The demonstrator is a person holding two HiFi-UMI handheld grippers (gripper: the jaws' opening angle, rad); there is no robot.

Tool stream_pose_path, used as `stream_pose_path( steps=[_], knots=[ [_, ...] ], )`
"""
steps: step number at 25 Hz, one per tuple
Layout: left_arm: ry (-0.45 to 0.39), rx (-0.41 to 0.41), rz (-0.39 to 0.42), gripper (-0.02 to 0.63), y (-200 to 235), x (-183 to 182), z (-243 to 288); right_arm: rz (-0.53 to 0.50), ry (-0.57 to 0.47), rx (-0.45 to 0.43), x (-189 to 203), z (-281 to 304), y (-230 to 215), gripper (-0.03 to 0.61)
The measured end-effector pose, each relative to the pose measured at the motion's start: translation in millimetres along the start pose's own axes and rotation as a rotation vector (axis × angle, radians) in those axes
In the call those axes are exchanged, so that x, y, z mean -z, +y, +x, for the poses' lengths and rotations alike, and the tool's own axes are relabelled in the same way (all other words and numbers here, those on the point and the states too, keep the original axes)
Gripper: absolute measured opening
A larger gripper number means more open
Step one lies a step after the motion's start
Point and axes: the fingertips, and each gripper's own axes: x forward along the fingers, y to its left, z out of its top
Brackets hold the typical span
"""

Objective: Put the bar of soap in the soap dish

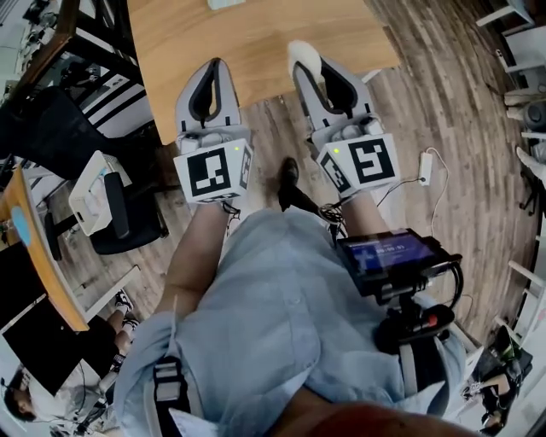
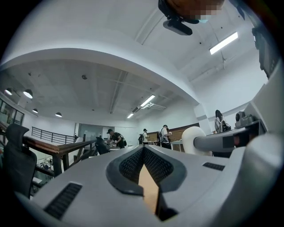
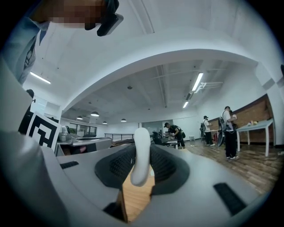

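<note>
The white bar of soap (image 1: 304,56) stands on edge between the jaws of my right gripper (image 1: 309,61), which is shut on it above the near part of the wooden table (image 1: 256,43). In the right gripper view the soap (image 3: 141,155) rises between the dark pads. My left gripper (image 1: 212,70) lies beside it to the left, jaws shut with nothing between them (image 2: 144,150). The left gripper view shows the soap (image 2: 195,138) off to its right. A pale object (image 1: 223,3), cut off at the table's far edge, may be the soap dish.
A black office chair (image 1: 119,218) and a white box (image 1: 90,192) stand left of the table. A white power strip (image 1: 426,168) lies on the wooden floor at right. A screen device (image 1: 388,256) hangs at the person's waist. Several people (image 3: 228,133) stand far off.
</note>
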Motion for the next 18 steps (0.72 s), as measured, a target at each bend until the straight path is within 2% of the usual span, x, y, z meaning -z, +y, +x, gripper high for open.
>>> stream_pose_path(
  steps=[7, 13, 18],
  knots=[
    [-0.075, -0.034, 0.011, 0.009, 6, -12, 4, -0.059, -0.036, -0.060, -8, 11, 8, 0.109],
    [-0.098, -0.065, 0.021, 0.009, 10, -17, -2, -0.087, -0.041, -0.101, -12, 17, 12, 0.109],
    [-0.120, -0.072, 0.021, 0.009, 15, -23, -8, -0.103, -0.057, -0.097, -19, 16, 14, 0.109]
  ],
)
